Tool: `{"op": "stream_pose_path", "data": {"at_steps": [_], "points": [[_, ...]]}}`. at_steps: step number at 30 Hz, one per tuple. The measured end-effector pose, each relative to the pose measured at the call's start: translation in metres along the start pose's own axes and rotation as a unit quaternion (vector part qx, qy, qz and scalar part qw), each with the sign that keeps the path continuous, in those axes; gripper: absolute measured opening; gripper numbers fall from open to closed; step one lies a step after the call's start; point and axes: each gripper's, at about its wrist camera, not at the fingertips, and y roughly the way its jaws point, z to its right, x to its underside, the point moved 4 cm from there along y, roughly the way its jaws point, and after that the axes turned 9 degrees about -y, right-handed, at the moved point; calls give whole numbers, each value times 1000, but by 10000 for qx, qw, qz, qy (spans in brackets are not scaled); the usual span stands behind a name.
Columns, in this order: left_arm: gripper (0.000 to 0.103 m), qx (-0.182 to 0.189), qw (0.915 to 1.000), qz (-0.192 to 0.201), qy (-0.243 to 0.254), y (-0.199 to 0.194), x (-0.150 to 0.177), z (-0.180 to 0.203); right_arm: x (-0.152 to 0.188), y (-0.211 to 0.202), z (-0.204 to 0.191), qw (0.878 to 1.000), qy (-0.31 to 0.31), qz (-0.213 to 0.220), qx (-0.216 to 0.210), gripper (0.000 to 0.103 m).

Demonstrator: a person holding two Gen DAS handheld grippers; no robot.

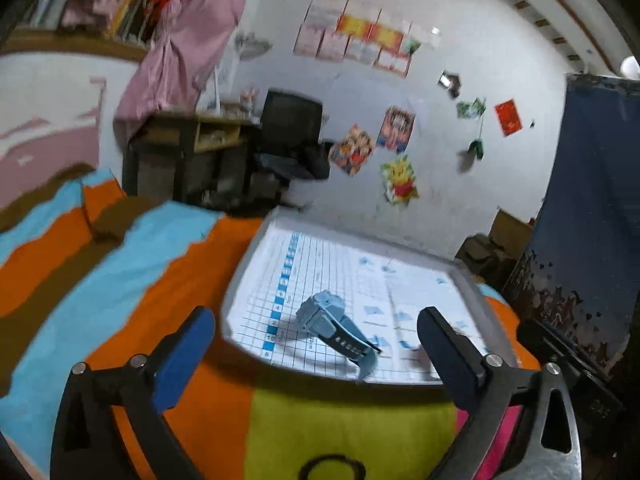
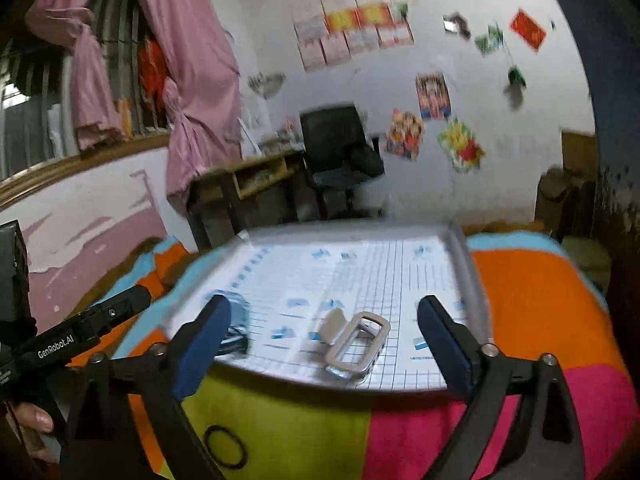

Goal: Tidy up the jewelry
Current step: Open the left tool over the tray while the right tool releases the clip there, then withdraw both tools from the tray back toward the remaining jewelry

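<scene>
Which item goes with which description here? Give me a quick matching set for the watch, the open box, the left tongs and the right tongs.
Things:
1. blue watch
2. grey box
3. left tongs
4. right tongs

Descriptions:
A. lid open, on the gridded tray
B. open, facing the box
C. lying on its side on the tray
D. open, facing the watch

Pairs: 1-C, 2-A, 3-D, 4-B
</scene>
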Motion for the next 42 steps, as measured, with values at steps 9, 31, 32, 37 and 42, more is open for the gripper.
{"op": "stream_pose_path", "data": {"at_steps": [9,31,32,37,42], "points": [[103,44,9969,688,370,-126,14,1,-2,-136,-36,9962,-411,762,70,102],[103,-289,9978,408,446,-269,141,-32,93,-283,-65,9945,-895,543,-69,102],[103,-298,9979,330,478,-269,146,-33,97,-284,-63,9948,-883,501,-55,102],[103,-352,9979,53,533,-260,158,-34,117,-277,-57,9970,-731,271,-35,102],[103,-432,9979,-144,458,-246,161,-38,128,-264,-48,9983,-557,166,15,102]]}}
